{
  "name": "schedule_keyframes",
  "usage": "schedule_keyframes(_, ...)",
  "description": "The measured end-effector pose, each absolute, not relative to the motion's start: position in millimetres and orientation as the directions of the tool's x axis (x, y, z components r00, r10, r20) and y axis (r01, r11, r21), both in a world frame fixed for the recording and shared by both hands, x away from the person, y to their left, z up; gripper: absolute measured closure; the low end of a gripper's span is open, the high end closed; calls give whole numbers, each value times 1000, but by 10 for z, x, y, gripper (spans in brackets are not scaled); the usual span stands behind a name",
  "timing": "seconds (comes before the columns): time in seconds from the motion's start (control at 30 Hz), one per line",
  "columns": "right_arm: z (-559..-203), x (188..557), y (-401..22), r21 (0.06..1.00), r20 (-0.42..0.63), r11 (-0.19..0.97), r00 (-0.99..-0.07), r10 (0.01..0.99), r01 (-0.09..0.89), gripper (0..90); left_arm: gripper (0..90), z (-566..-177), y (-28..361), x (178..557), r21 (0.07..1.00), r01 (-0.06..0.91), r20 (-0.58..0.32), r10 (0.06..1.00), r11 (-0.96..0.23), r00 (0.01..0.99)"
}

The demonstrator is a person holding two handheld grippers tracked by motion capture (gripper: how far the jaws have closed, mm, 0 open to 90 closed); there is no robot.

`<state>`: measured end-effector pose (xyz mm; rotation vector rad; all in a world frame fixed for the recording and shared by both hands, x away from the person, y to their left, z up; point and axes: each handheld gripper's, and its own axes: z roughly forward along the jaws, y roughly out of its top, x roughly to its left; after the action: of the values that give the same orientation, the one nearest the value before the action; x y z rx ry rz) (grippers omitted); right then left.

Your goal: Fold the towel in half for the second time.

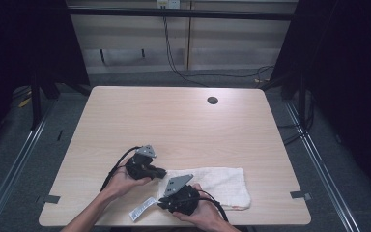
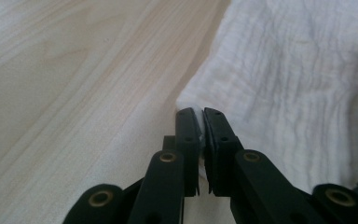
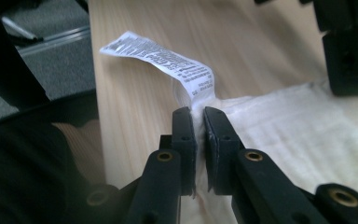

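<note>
From up high, I am looking at a white towel (image 1: pixel 212 186) lying flat near the front edge of a light wooden table (image 1: pixel 174 121). My left gripper (image 1: pixel 162 172) is pinching the towel's left end, and my right gripper (image 1: pixel 163 204) is sitting at its front left corner. A white tag (image 1: pixel 142 208) is sticking out there. Grey floor and cables are lying behind the table.

In the left gripper view, the jaws are squeezing a towel corner (image 2: pixel 200 122).

In the right gripper view, the jaws are clamping the towel (image 3: pixel 279 126) right by the tag (image 3: pixel 168 63) (its print is too tiny for me to read).
</note>
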<state>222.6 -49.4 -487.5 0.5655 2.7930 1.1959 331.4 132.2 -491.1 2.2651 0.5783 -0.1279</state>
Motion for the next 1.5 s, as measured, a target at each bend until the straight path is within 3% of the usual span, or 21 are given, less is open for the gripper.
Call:
schedule_keyframes(0.2,-4780,2268,-572,731,128,590,-917,377,344,837,852,-4824,1412,3352,706,468,-287,390,-531,875)
schedule_keyframes(0.7,-4465,2311,-645,802,115,507,-915,387,315,837,852,-4564,1568,3405,763,485,-312,413,-428,856)
schedule_keyframes(1.17,-4285,2536,-361,820,116,488,-923,367,297,838,854,-4353,1952,3504,783,494,-286,486,-378,826)
schedule_keyframes(1.33,-4218,2582,-202,832,103,482,-930,353,275,838,853,-4283,2054,3500,790,471,-237,512,-393,826)
schedule_keyframes(1.5,-4127,2639,-109,832,78,495,-936,343,251,840,855,-4265,2153,3517,793,488,-253,532,-364,808)
